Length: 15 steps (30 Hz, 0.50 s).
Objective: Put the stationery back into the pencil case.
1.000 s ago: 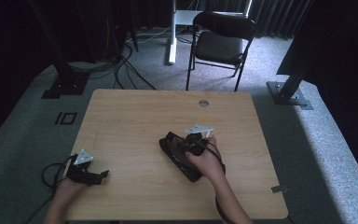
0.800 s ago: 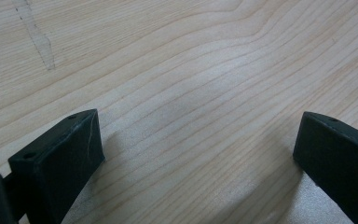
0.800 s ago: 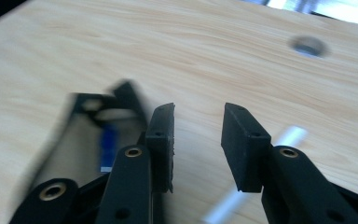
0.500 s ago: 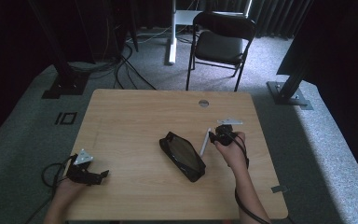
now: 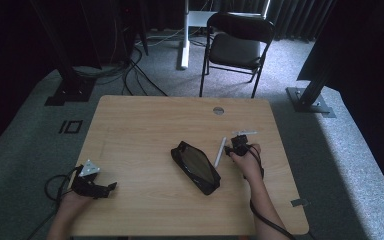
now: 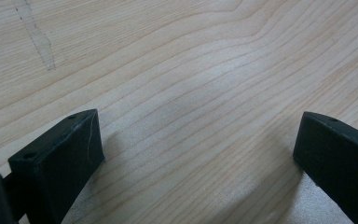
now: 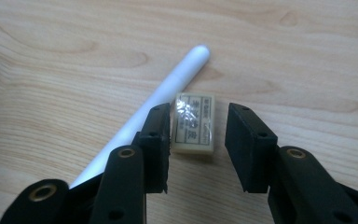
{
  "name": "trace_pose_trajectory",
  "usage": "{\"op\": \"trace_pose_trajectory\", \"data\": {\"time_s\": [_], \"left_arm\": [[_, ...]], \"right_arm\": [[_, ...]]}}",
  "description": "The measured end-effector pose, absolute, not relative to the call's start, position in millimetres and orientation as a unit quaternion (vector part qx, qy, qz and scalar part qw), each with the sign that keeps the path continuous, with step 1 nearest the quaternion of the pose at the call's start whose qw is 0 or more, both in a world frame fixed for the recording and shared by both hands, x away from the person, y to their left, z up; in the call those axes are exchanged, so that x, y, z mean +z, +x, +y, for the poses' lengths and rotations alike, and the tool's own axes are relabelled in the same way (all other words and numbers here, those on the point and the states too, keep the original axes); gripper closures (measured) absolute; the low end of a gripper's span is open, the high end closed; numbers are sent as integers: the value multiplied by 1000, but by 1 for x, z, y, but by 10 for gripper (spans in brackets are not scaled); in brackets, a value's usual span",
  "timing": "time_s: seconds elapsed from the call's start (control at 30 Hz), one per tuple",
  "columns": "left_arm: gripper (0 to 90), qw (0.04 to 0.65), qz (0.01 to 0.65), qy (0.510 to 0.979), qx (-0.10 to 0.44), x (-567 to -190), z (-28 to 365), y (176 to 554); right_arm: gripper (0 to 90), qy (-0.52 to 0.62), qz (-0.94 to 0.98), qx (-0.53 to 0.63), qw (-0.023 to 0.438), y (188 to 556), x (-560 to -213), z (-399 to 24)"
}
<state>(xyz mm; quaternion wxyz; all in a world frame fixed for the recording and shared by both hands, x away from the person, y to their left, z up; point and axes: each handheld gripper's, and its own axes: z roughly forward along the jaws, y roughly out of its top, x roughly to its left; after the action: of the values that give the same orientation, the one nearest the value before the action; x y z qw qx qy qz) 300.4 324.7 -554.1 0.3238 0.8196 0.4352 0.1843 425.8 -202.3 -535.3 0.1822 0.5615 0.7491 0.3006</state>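
The right gripper [image 7: 198, 144] had its jaws open, and a small eraser [image 7: 194, 123] in a clear wrapper lay flat on the table between them. In the right gripper view the eraser touched the jaw at 9 o'clock, or very nearly, and a gap was left on the 3 o'clock side. Its long side ran from 6 to 12 o'clock, the same way the jaws pointed, so a squeeze would likely press on its two long sides. A white pen [image 7: 156, 105] lay just beside the eraser, at its 9 o'clock side, and slanted up toward 1 o'clock; part of it was hidden behind that jaw. The pen was so close that the jaw might push it or pinch it too. The right hand [image 5: 246, 162] was much nearer to the eraser than the left one. In the high view the left gripper [image 5: 94, 184] sat low on the wooden table [image 5: 145, 130] toward 8 o'clock, well apart from everything, with its jaws wide open and only bare wood between them. A black pencil case [image 5: 196, 166] lay near the middle of the table, with the pen just at its 2 o'clock side. A little earlier the right hand was over the case; now it was off to the case's 3 o'clock side, the case lay bare, and the left gripper had not moved. Farther off, past the table at 12 o'clock, stood a black chair [image 5: 237, 40].
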Motion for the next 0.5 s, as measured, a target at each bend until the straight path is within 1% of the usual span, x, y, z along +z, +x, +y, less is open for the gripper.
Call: {"op": "trace_pose_trajectory", "data": {"time_s": [0.07, 0.1, 0.3, 0.5], "left_arm": [[16, 324, 435, 819, 184, -554, 325, 300], [16, 324, 435, 819, 184, -554, 325, 300], [16, 324, 435, 819, 185, -554, 325, 300], [16, 324, 435, 819, 184, -554, 325, 300]], "right_arm": [[629, 562, 750, 299, 179, 426, -539, -200], [672, 563, 748, 300, 183, 426, -540, -200], [681, 575, 742, 294, 179, 426, -536, -201], [682, 568, 739, 311, 185, 421, -518, -205]]}}
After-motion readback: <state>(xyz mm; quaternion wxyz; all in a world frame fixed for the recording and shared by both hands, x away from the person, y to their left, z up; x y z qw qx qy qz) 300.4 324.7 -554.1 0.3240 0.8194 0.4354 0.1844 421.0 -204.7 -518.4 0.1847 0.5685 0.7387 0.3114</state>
